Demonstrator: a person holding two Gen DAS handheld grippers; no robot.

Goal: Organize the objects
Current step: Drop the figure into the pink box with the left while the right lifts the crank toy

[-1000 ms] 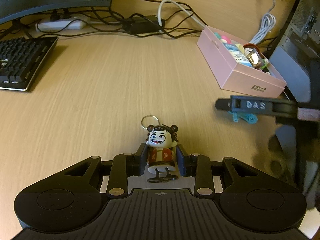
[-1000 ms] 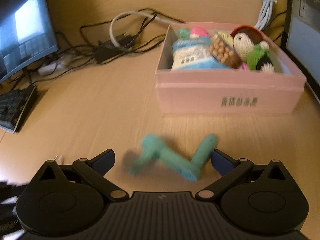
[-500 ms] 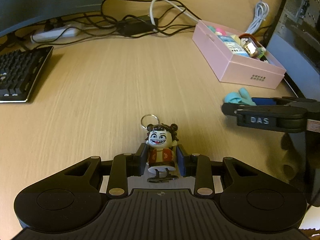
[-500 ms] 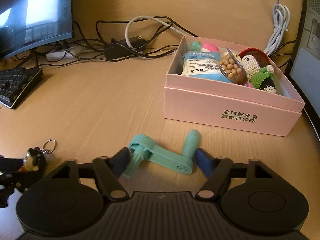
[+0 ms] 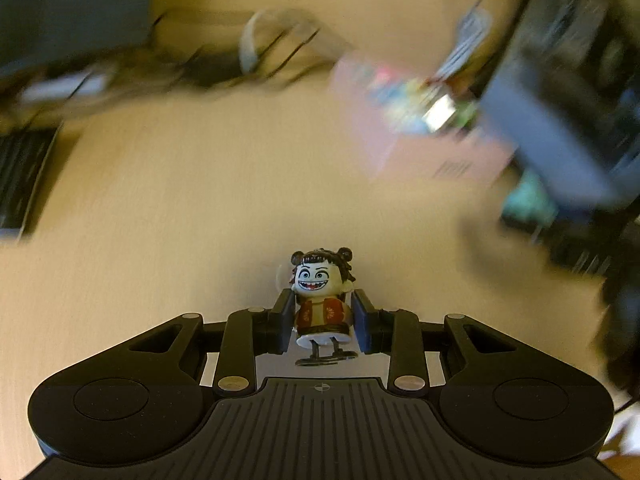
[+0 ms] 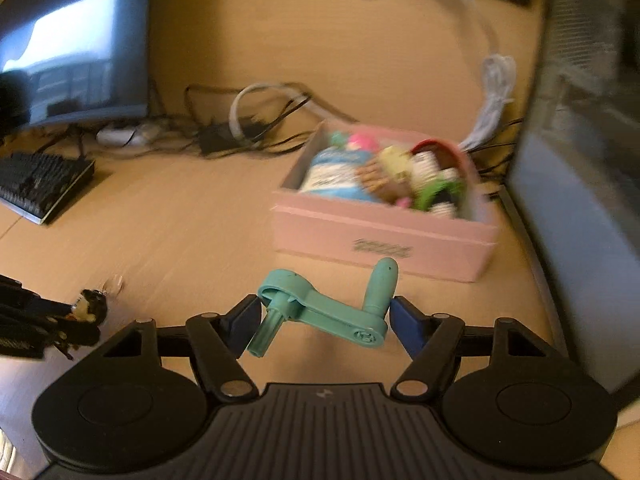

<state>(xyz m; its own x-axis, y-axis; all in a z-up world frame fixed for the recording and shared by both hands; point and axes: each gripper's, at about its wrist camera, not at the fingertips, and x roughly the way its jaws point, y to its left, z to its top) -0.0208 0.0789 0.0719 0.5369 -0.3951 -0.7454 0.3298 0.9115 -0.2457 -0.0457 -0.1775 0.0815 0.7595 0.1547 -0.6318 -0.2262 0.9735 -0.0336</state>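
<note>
My left gripper [image 5: 322,326] is shut on a small grinning doll keychain [image 5: 322,300] and holds it above the wooden desk [image 5: 208,216]. My right gripper [image 6: 324,322] is shut on a teal plastic crank handle [image 6: 324,308], lifted off the desk in front of the pink box [image 6: 380,236]. The box holds snack packets and knitted dolls. In the left wrist view the box [image 5: 384,136] is blurred at the upper right. The left gripper with the doll [image 6: 90,308] shows at the left edge of the right wrist view.
A keyboard [image 6: 40,184] lies at the far left. A monitor [image 6: 76,52] stands behind it, with a tangle of cables and a power strip [image 6: 224,136] along the back. A dark computer case [image 6: 580,160] stands right of the box.
My right gripper closed on the teal crank and lifted it off the desk. My left gripper rose with the doll keychain and moved toward the box; both views are motion-blurred.
</note>
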